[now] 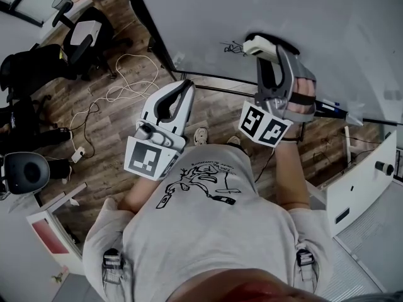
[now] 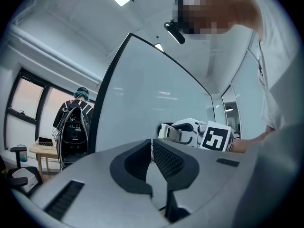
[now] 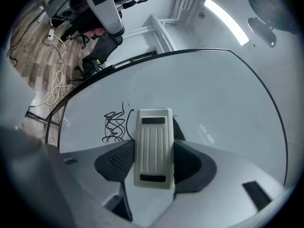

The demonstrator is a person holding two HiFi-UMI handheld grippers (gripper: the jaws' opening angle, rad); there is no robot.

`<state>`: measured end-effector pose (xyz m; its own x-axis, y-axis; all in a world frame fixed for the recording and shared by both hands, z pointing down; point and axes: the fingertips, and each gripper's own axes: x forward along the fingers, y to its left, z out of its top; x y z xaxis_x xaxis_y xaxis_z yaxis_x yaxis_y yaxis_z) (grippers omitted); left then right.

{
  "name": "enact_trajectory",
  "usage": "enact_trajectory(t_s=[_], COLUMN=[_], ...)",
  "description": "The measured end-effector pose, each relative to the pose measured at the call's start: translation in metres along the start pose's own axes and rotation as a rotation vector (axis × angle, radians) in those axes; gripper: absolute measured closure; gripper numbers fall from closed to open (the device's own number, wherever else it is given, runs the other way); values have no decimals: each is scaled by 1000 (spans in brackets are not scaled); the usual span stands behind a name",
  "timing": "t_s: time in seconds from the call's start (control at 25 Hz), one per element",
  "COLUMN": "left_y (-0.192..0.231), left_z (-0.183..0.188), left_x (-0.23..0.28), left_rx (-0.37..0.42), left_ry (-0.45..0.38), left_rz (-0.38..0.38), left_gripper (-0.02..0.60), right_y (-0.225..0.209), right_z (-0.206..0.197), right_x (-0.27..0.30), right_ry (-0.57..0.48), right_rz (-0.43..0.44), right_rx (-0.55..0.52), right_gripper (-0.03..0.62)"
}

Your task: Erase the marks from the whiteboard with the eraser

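Note:
My right gripper (image 3: 153, 159) is shut on a white ribbed eraser (image 3: 152, 147), whose far end rests against the whiteboard (image 3: 209, 99). A black scribble (image 3: 114, 125) lies on the board just left of the eraser. In the head view the right gripper (image 1: 267, 50) holds the eraser (image 1: 259, 44) at the board (image 1: 302, 11), with the scribble (image 1: 233, 46) to its left. My left gripper (image 1: 184, 90) hangs lower, off the board; its jaws are closed together with nothing between them (image 2: 152, 152). From the left gripper view the eraser (image 2: 175, 133) shows beyond the jaws.
The board stands on a black frame (image 1: 151, 27) over a wooden floor (image 1: 107, 137) with loose white cables (image 1: 119, 87). Office chairs (image 1: 82, 36) and bags are at the left. A white cabinet (image 1: 362, 181) stands at the right.

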<state>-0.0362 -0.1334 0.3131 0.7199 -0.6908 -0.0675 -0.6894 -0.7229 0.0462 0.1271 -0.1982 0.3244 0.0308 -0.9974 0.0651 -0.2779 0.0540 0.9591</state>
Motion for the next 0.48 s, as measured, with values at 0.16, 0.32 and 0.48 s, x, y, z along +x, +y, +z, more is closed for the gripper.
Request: enact_trajectory(t_s=[0.16, 0.32, 0.48], left_y=[2, 4, 8], left_z=[-6, -7, -6], left_x=[3, 4, 5], left_rx=[-8, -7, -8], left_ry=[8, 11, 11], left_rz=[1, 4, 11], left_gripper=[549, 549, 549], right_y=[17, 21, 25], right_z=[-2, -3, -4], right_x=[2, 3, 3], right_ry=[-1, 1, 1], right_rz=[14, 9, 6], right_rx=[-16, -27, -37], right_gripper=[338, 338, 338])
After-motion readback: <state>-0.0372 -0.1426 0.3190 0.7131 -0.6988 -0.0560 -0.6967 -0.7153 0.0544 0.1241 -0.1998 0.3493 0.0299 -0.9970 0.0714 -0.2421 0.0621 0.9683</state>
